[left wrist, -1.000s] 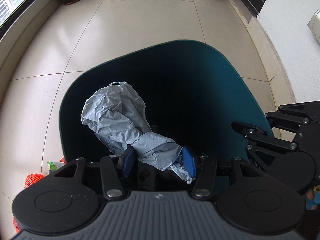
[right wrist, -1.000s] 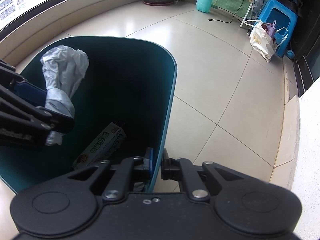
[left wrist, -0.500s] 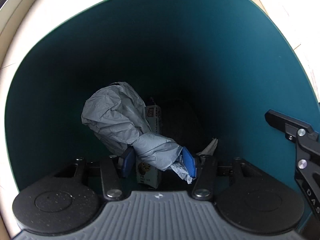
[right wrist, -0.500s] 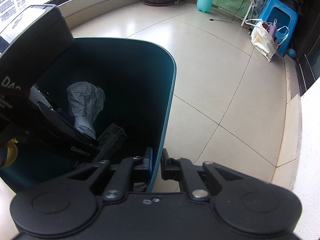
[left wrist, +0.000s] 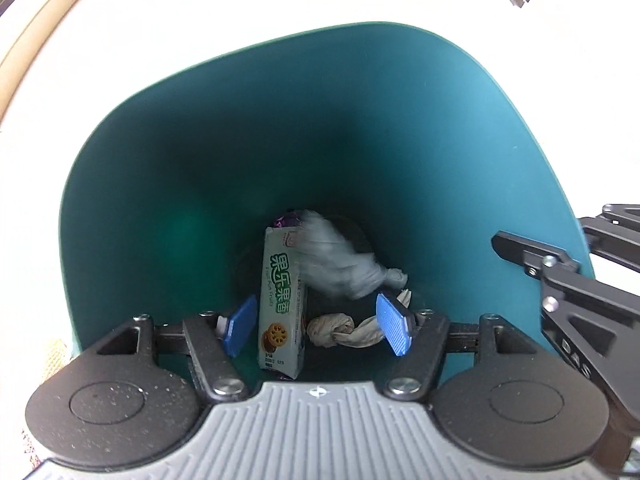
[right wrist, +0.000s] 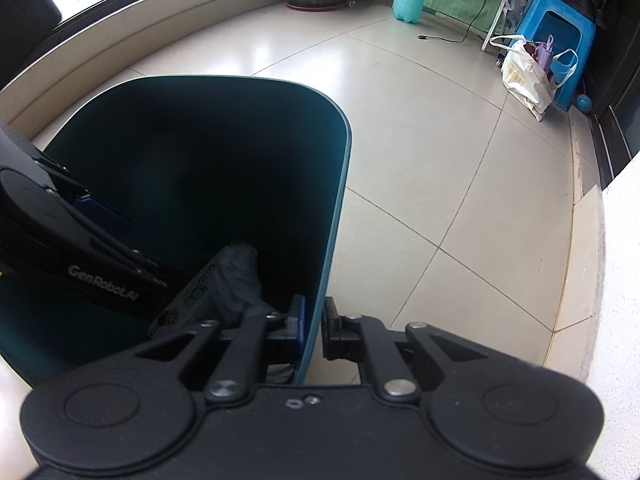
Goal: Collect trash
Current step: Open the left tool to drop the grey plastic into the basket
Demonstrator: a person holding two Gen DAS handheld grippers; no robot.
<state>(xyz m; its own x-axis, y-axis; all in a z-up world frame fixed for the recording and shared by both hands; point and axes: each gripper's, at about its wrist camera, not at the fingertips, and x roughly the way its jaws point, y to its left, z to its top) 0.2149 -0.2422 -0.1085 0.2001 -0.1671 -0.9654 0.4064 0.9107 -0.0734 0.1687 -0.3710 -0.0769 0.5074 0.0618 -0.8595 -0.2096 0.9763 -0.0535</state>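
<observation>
- The left tool (left wrist: 316, 322) pointed down into a teal trash bin (left wrist: 240, 140), its 2 blue pads (left wrist: 390, 325) having just been opening, now apart with nothing pressed between them.
- A crumpled grey plastic bag (left wrist: 340, 264), blurred, lay loose in the bin's bottom, at 12 o'clock from the tool.
- A pale green biscuit box (left wrist: 280, 300) stood tilted between the pads' line of sight, deeper in the bin, partly under the bag.
- A twisted beige paper wad (left wrist: 340, 330) lay at 3 o'clock from the box.
- The right tool (right wrist: 314, 328) was clamped together on the bin's rim, at 3 o'clock in the left view.
- Beige floor tiles (right wrist: 440, 160) surrounded the bin.
</observation>
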